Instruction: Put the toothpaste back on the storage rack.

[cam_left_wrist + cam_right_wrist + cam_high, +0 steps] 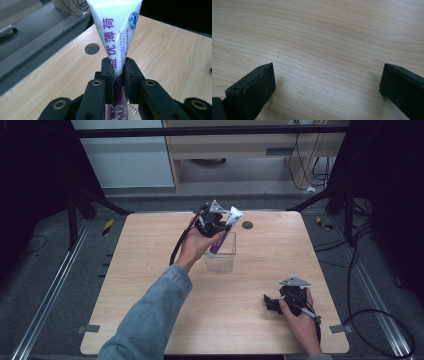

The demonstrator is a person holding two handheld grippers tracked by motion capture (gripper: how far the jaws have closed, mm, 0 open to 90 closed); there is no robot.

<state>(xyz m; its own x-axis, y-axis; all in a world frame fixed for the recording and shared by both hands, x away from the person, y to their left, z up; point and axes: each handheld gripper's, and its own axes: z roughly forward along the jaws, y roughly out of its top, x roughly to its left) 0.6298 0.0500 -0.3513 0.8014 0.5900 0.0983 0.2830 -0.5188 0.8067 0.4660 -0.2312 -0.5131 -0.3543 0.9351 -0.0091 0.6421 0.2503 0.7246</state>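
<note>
Just above the middle of the high view, the left gripper [216, 222] holds a white and purple tube [226, 231], its jaws clamped on the tube's midsection. The tube's long axis runs on a slant: the flat crimped white end points to the upper right of the frame, and the purple lower end dips inside the mouth of a clear container [221, 255] that stands on the wooden table [150, 285] directly beneath. In the left gripper view the tube [115, 35] rises straight out from between the two black jaws, which press on it from both sides. Judging from this, the coming move turns on that slant: the lower end is already within the container's walls, so the tube needs to go further down along its own axis before release. The right gripper [280, 302] rests at the lower right of the table, well apart from the container, its jaws spread wide over bare wood. The left hand is much the nearer.
</note>
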